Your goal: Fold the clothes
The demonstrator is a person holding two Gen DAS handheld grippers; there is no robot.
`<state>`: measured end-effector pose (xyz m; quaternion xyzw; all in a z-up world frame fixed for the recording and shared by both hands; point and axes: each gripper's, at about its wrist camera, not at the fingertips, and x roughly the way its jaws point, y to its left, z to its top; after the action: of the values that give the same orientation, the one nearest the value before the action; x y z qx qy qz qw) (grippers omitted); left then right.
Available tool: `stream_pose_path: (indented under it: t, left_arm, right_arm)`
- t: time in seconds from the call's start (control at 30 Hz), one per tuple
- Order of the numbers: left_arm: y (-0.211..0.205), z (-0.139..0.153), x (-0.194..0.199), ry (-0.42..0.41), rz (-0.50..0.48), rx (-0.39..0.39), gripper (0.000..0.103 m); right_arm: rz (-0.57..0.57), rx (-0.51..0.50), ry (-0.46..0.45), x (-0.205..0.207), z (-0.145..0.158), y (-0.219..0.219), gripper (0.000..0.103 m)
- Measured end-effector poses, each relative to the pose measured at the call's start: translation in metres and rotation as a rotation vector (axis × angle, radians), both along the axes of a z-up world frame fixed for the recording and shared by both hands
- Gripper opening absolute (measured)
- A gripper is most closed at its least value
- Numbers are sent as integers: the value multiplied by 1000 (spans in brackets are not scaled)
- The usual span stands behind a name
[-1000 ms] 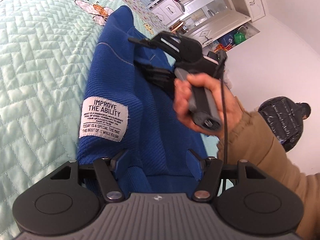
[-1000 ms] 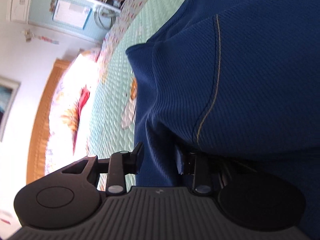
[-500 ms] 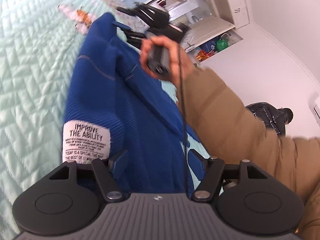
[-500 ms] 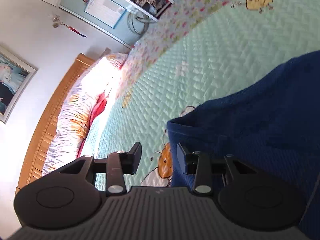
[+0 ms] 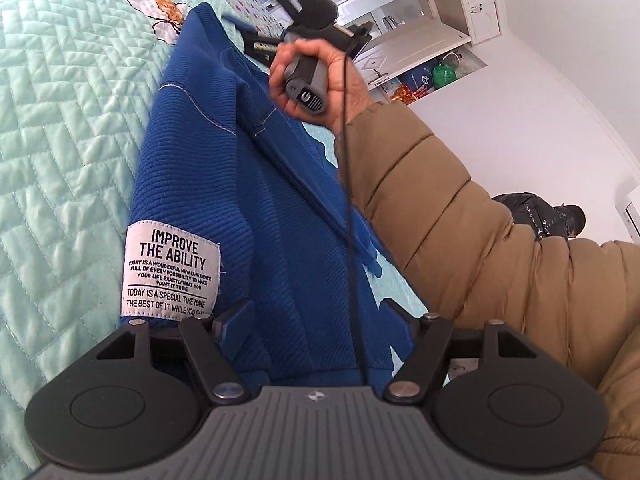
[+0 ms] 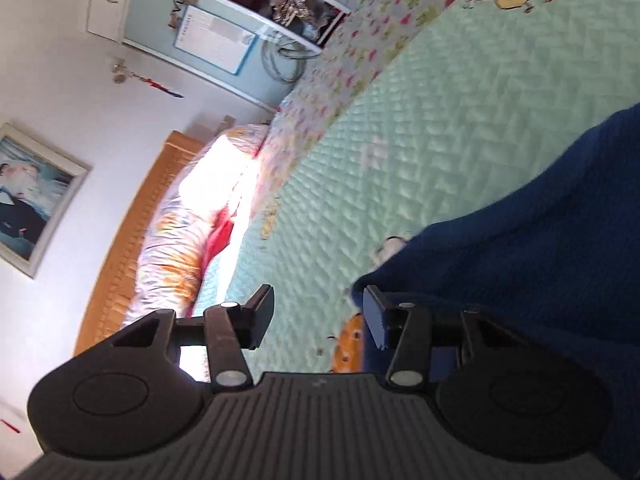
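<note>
A blue knit garment (image 5: 256, 184) with a white "IMPROVE THE ABILITY" patch (image 5: 171, 274) lies folded in a long strip on the mint quilted bedspread (image 5: 68, 128). My left gripper (image 5: 316, 320) is open, its fingers standing on either side of the garment's near end. My right gripper (image 6: 318, 312) is open and empty just off the garment's far corner (image 6: 520, 264). In the left wrist view the right gripper (image 5: 256, 30) is held by a hand above the far end.
A tan padded sleeve (image 5: 460, 216) crosses on the right. Pillows (image 6: 200, 220) and a wooden headboard (image 6: 132, 232) lie at the bed's far end. White cabinets (image 5: 404, 20) stand beyond the bed.
My right gripper has let go of the garment's corner, opened wider and drawn back off the cloth. The garment now lies on the bed. My left gripper stays open at the near end.
</note>
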<state>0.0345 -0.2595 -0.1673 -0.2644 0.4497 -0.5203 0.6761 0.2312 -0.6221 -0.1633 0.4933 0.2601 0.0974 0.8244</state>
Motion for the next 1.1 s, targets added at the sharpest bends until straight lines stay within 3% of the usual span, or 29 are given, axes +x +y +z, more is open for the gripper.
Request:
stream_pose_path:
  t: [0.13, 0.17, 0.2, 0.23, 0.3, 0.33, 0.37, 0.4, 0.47, 0.63, 0.7, 0.73, 0.77, 0.8, 0.83, 0.9, 0.97, 1.1]
  left_arm:
    - [0, -1, 0, -5, 0, 9, 72]
    - [-1, -1, 0, -9, -2, 14, 72]
    - [-2, 0, 0, -14, -3, 18, 72]
    - [-2, 0, 0, -18, -5, 23, 72]
    - [1, -2, 1, -22, -6, 27, 72]
    - [1, -3, 1, -22, -4, 29, 72]
    - [1, -3, 1, -23, -1, 31, 72]
    - [1, -3, 1, -25, 1, 33, 72]
    - [1, -2, 0, -28, 7, 37, 72]
    - [2, 0, -1, -39, 23, 64, 72]
    - [3, 0, -2, -35, 31, 76, 72]
    - [4, 0, -1, -31, 36, 84, 72]
    - [5, 1, -2, -28, 40, 92, 72]
    - [6, 3, -2, -26, 47, 101, 72]
    - [7, 4, -3, -24, 56, 109, 72]
    - [8, 6, -5, -20, 72, 125, 72]
    - [7, 9, -7, -10, 96, 141, 72]
    - [6, 18, -13, -6, 138, 169, 72]
  right_arm:
    - [37, -87, 103, 30, -16, 14, 52]
    - [21, -127, 124, 35, -21, 14, 36]
    - [0, -134, 143, 36, -26, 13, 9]
    - [-20, -141, 161, 38, -31, 12, 0]
    - [-39, -140, 179, 38, -33, 9, 0]
    - [-39, -133, 177, 35, -31, 7, 0]
    - [-50, -138, 155, 28, -23, 6, 9]
    - [-63, -143, 131, 20, -15, 6, 27]
    - [-84, -120, 61, -7, 1, 3, 46]
    - [7, -6, 22, -73, 8, 22, 50]
    - [16, -6, 104, -82, -12, 33, 57]
    - [20, -26, 150, -83, -24, 38, 54]
    - [5, -65, 133, -86, -28, 40, 36]
    - [-10, -99, 116, -89, -31, 41, 28]
    - [-34, -69, 117, -94, -29, 39, 29]
    - [-109, 21, 54, -120, -17, 31, 46]
    - [-152, 53, -33, -161, -1, 21, 50]
    - [-305, 58, -84, -282, 11, -24, 55]
